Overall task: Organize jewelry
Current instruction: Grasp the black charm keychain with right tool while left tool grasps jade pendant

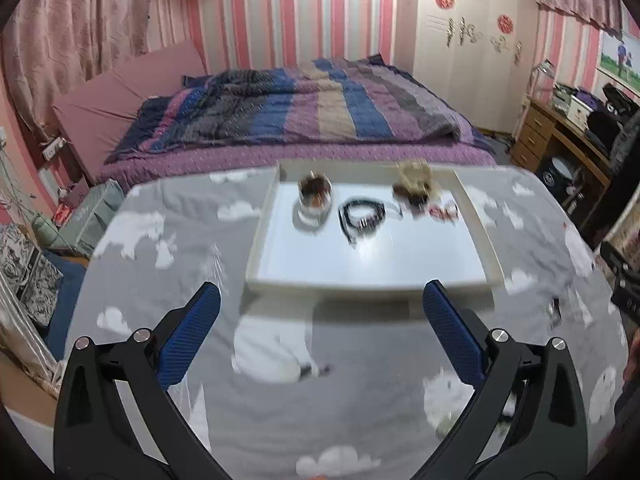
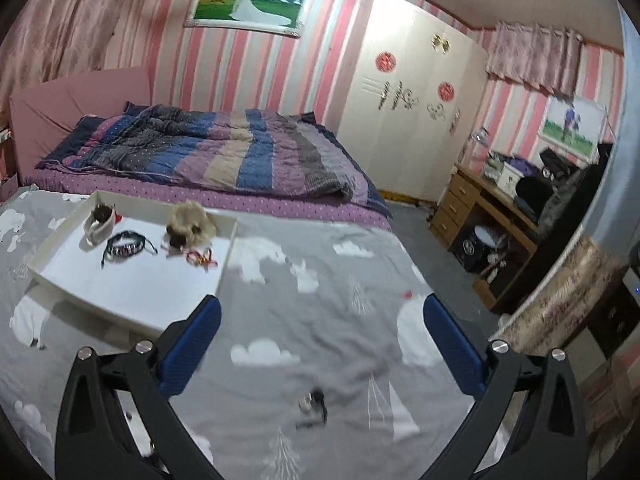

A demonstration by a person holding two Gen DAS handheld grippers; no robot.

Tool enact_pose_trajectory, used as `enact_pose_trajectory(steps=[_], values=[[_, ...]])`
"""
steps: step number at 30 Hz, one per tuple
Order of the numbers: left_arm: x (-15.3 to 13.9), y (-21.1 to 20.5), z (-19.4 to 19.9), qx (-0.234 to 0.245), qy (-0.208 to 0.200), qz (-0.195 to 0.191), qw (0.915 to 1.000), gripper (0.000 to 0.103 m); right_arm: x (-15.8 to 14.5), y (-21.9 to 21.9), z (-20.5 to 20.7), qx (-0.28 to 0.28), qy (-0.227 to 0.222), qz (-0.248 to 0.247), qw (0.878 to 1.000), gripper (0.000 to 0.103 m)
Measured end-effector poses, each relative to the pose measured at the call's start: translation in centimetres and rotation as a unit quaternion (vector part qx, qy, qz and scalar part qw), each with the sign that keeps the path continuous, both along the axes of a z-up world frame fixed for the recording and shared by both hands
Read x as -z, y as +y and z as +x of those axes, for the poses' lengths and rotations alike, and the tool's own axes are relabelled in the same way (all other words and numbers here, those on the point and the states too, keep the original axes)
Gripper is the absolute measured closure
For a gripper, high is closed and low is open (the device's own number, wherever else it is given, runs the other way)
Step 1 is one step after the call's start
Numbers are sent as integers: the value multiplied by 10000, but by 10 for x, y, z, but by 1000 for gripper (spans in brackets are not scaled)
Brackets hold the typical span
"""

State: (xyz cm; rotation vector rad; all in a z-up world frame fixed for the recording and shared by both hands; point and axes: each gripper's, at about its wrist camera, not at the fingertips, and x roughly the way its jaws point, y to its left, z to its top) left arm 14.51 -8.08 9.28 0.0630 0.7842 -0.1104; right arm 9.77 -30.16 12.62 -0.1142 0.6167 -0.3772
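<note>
White tray point(image 1: 476, 236) on a grey cloth point(image 1: 200, 240) printed with white bears and clouds, taken here as the landmark; left gripper point(image 1: 322, 308) hangs over the cloth just short of the tray's near rim, blue pads point(image 1: 192, 336) spread wide with nothing between them; right gripper point(image 2: 322, 320) hangs over the cloth beside the tray's right near corner, pads point(image 2: 452, 348) likewise spread wide and empty; inside the tray, toward its far rim, a small round cup point(image 1: 315, 197) holding dark contents, blurred; just right of the cup and nearer the middle of the tray, a coiled black cord bracelet point(image 1: 362, 215); at the tray's far right, a pale fluffy piece point(image 1: 414, 178) touching the far rim, a dark item at its base too blurred to name; just in front of the fluffy piece, a red cord item point(image 1: 442, 212) lying flat on the tray floor; outside the tray, on the cloth well to its near right, a small dark object point(image 2: 314, 402), seen between the right gripper's fingers and too blurred to identify; beyond the tray's far rim, a bed point(image 1: 304, 116) with a striped quilt.
</note>
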Motion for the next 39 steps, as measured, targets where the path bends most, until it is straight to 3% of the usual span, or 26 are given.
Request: enact_pose_trajectory(steps=[6,12,23,29,39], values=[[37,0,-13,29,379,130,9992,3,29,-12,-25,11,224,425,9988,2],[62,7,-26,84,620,-17,9980,3,52,-21,-36,124,355,656,9971,2],[68,-6,-50,456,780,-248,9956,3,70,-41,-40,345,532,779,9949,2],[74,-26,-61,660,880,-172,9938,3,83,-48,-35,332,640,864,9936,2],[83,-51,-88,508,1065,-250,9927,3,96,-51,-32,169,740,899,9931,2]])
